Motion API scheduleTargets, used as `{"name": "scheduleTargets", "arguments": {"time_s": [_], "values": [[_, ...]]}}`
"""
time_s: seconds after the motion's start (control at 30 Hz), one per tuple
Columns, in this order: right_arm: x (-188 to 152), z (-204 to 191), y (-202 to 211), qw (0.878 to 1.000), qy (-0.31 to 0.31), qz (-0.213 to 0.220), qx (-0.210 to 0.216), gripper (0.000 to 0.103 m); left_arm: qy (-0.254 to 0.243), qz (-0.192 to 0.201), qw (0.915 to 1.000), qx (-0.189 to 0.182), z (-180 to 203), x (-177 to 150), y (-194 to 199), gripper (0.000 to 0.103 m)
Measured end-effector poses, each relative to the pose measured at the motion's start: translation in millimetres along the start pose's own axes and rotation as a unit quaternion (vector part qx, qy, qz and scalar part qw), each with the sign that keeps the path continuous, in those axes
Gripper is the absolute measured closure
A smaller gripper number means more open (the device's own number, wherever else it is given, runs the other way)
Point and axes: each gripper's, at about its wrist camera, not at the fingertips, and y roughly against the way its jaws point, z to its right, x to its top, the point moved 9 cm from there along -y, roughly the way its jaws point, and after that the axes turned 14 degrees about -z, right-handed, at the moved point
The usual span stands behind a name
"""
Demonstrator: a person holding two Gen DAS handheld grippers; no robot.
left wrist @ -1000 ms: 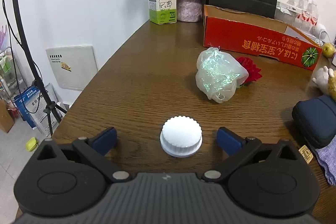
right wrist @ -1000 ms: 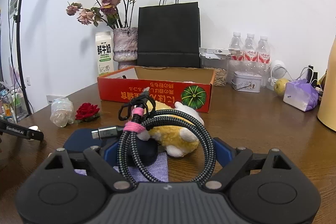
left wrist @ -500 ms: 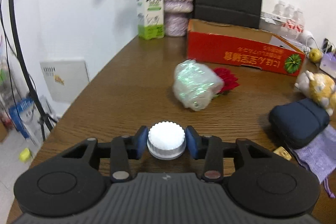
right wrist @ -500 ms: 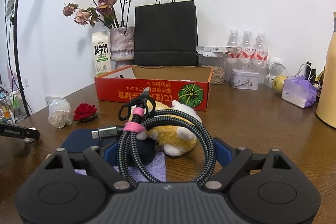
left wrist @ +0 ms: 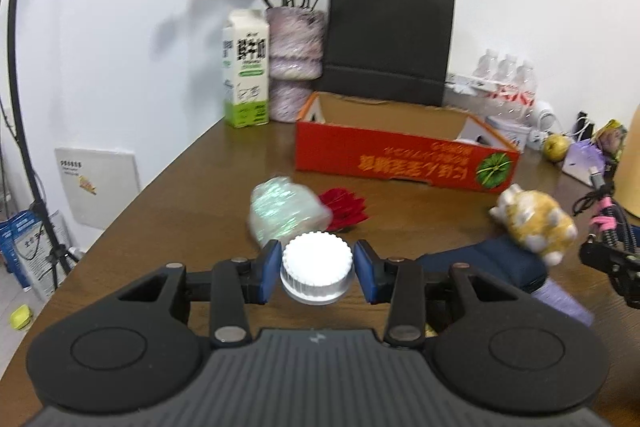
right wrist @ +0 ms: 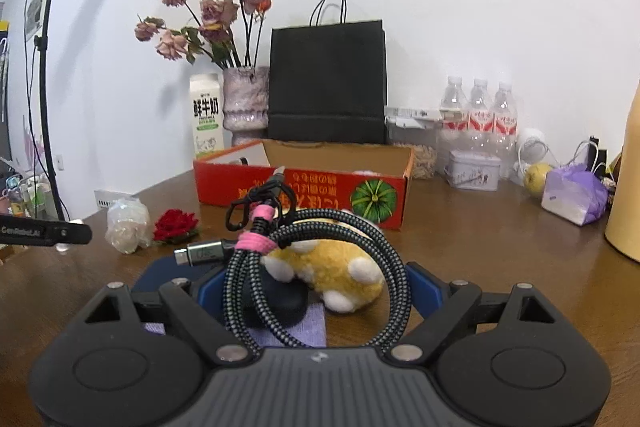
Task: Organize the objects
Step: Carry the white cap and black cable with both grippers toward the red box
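My left gripper [left wrist: 317, 271] is shut on a white ribbed jar lid [left wrist: 317, 267] and holds it above the wooden table [left wrist: 192, 211]. My right gripper [right wrist: 316, 287] is shut on a coiled braided USB cable [right wrist: 320, 267] bound with a pink tie, held above the table. An open red cardboard box [left wrist: 400, 155] [right wrist: 304, 183] stands behind both. On the table lie a crumpled clear plastic bag [left wrist: 284, 211], a red fabric rose [left wrist: 344, 211], a yellow plush toy [left wrist: 532, 223] [right wrist: 332, 267] and a dark blue pouch [left wrist: 480, 263].
A milk carton [left wrist: 246, 91], a vase of dried roses [left wrist: 296, 67] and a black paper bag [left wrist: 388, 39] line the back wall. Water bottles [right wrist: 480, 115], a tin [right wrist: 472, 171], a purple packet [right wrist: 572, 195] and a yellow jug [right wrist: 628, 187] stand to the right. A purple cloth [right wrist: 300, 327] lies under the pouch.
My left gripper closed on the white lid, lifted it off the table and tilted up toward the red box. My right gripper kept hold of the cable and barely moved.
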Motion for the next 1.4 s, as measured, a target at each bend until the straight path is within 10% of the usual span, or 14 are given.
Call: {"name": "scheduleTargets", "arguments": {"time_s": [1.4], "values": [[107.9, -24.2, -52.7, 1.0, 0.024, 0.009, 0.014, 0.014, 0.005, 0.058, 0.998, -0.025, 46.5, 104.0, -28.7, 0.062]]}}
